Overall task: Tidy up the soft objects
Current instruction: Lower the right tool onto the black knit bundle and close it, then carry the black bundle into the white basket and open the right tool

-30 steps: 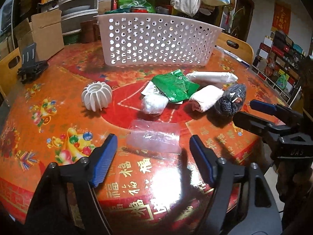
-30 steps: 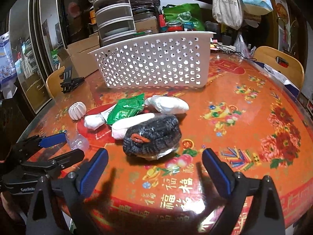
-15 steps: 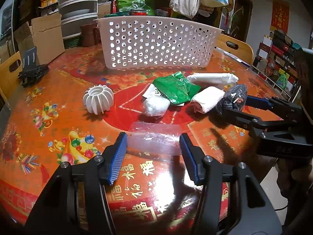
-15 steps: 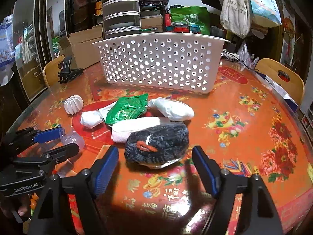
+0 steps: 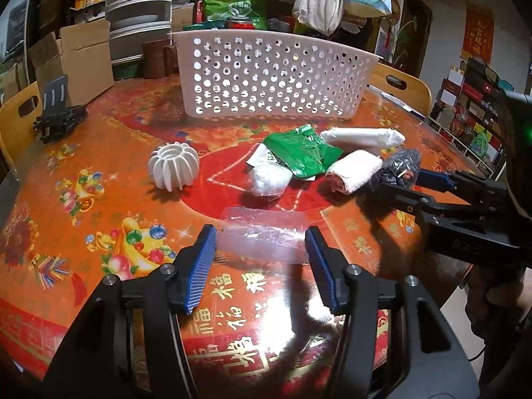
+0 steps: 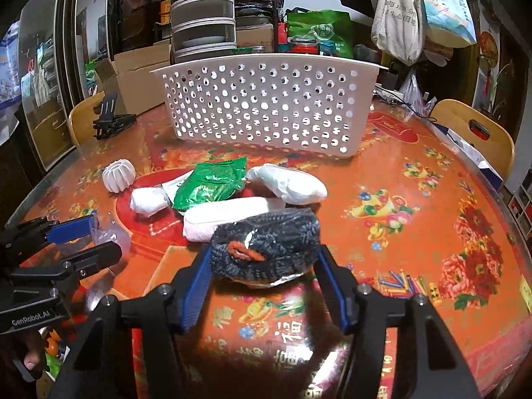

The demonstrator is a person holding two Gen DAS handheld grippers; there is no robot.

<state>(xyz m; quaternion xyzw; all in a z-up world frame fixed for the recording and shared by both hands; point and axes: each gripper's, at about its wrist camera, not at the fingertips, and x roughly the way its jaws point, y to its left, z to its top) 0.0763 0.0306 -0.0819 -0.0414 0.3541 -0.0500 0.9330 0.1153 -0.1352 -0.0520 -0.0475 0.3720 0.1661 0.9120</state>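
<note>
A clear plastic bag [image 5: 262, 232] lies flat on the table between the fingers of my left gripper [image 5: 259, 252], which is open around its near edge. A dark knitted bundle in plastic wrap [image 6: 266, 242] sits between the fingers of my right gripper [image 6: 262, 266], open and close on both sides. In the left wrist view the bundle [image 5: 399, 166] is at the right. Behind lie a green packet [image 5: 299, 156], a white roll [image 5: 352, 171], a long white bag [image 5: 362, 136] and a small white bag [image 5: 267, 181]. A white perforated basket [image 5: 272, 76] stands at the back.
A white ribbed ball-shaped object [image 5: 173, 166] sits left of the pile. A black clamp [image 5: 56, 116] lies at the far left. Wooden chairs [image 6: 472, 133] ring the round table [image 6: 415, 199]. Boxes and stacked containers [image 6: 202, 16] stand behind the basket.
Both grippers moved forward and narrowed: the left closed in around the clear bag, the right closed in around the dark knitted bundle.
</note>
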